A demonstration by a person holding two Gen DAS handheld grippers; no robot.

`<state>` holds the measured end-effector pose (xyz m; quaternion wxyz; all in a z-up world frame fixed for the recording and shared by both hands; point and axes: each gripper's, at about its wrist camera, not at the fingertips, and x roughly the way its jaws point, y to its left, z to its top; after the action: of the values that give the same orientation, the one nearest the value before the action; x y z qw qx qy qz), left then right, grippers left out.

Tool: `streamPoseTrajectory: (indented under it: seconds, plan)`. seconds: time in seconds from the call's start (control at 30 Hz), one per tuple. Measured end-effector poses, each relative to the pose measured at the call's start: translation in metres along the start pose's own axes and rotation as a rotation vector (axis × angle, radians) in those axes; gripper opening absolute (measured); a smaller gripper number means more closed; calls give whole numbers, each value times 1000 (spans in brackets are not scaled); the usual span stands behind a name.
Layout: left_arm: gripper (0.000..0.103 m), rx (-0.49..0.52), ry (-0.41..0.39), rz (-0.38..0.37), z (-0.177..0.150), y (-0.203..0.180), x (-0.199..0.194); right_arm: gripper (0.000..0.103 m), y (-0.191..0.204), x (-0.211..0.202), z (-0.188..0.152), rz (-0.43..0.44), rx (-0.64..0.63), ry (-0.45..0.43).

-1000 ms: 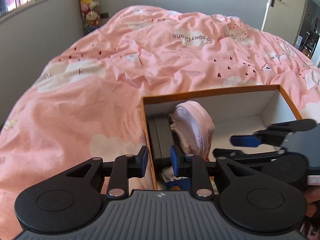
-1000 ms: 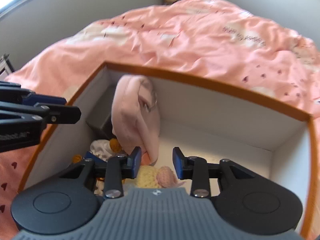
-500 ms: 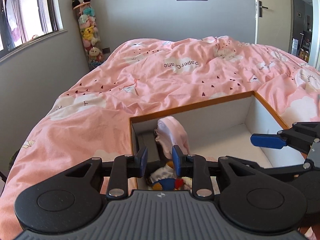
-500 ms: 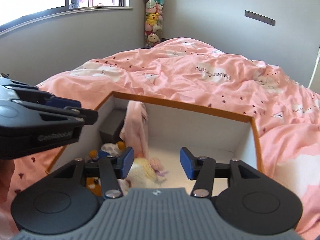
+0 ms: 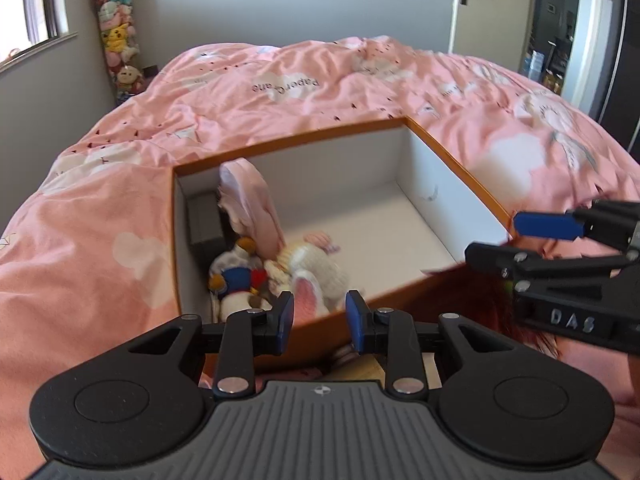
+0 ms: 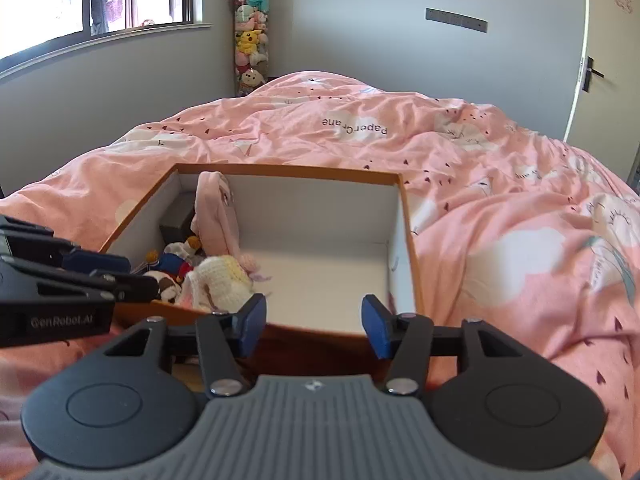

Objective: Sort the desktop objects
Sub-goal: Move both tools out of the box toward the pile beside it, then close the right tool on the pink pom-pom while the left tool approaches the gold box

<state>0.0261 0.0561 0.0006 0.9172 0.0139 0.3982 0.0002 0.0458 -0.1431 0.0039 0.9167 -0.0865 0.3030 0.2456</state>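
Below the near wall of the cardboard box (image 5: 452,184), a strip of tan surface and something dark red show between the grippers, too blurred and cut off to name. The box is orange outside and white inside, open-topped, and sits on the bed's rumpled pink duvet (image 6: 500,200) near its near edge. All its contents crowd the left end: a dark grey rectangular case (image 5: 206,224) against the left wall, a soft pink cloth item (image 5: 250,204) standing upright beside it, a small plush doll in blue and red (image 5: 236,276) in the near left corner, and a cream crocheted bunny (image 6: 218,280) with a pink ear lying just right of it. The left gripper (image 5: 319,322) hovers at the box's near wall, jaws partly apart and empty; the right gripper (image 6: 314,326) does likewise, jaws wider, holding nothing.
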Motion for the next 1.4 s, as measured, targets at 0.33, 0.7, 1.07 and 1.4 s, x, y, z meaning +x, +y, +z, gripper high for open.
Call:
streamPoseTrajectory:
  seconds: [0.33,0.7,1.07,1.4]
  plan:
    - [39,-5,86,-115,-24,-21,-4,58,-36,-16,-32,83,162,110]
    - [50,90,242,-97,-44,-42,8,58,-12,7,-54,249,83,325]
    - [53,-50,306,-72,-41,-4,13,51,5,29,-43,302,1,364]
    - [53,-74,353,-54,-42,27,16,62,26,86,-44,463,102,581]
